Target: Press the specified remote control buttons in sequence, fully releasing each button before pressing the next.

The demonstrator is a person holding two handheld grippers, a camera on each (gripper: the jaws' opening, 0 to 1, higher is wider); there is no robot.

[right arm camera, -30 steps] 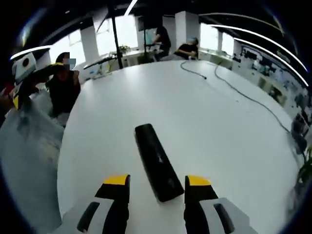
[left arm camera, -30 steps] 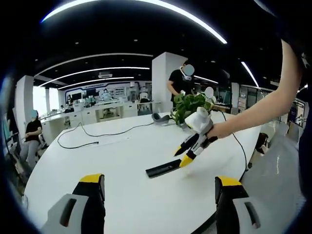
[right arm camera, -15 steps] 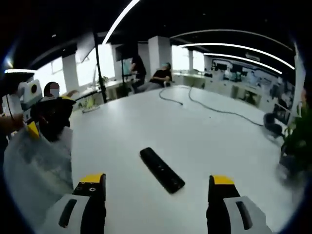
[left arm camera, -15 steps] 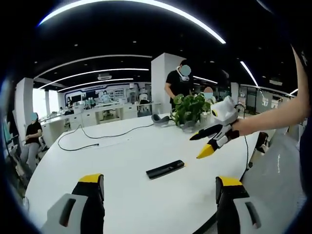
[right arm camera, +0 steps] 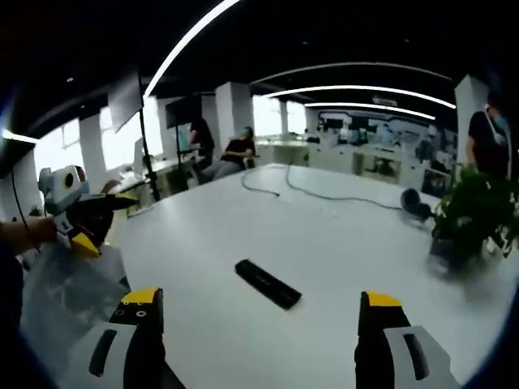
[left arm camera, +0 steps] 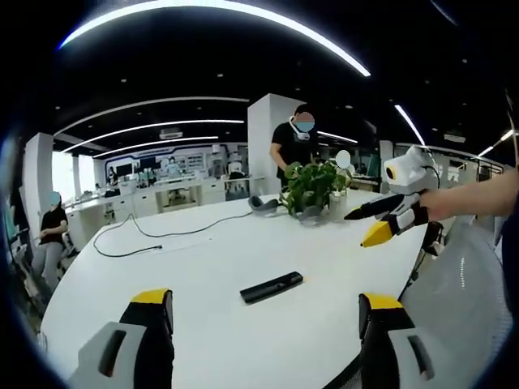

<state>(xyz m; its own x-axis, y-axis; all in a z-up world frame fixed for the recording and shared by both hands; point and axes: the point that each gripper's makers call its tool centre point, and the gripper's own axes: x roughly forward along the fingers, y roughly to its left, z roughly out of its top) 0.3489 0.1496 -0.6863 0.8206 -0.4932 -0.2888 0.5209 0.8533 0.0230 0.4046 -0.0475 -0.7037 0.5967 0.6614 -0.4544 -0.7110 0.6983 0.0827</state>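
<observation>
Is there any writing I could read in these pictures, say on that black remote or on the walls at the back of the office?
No text can be read anywhere.
Slim black remote control on the round white table: its buttons show no legible marks, too small.
Lit wall display at the far back of the office: shapes that may be lettering, too blurred to read.
Yellow-tipped grey grippers, left and right: no labels visible.

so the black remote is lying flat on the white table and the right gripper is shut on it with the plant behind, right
Not quite. The right gripper is open and holds nothing: the right gripper view shows its jaws wide apart, with the remote lying apart from them. The rest holds: the remote lies flat on the white table, with the plant behind it in the left gripper view.
</observation>
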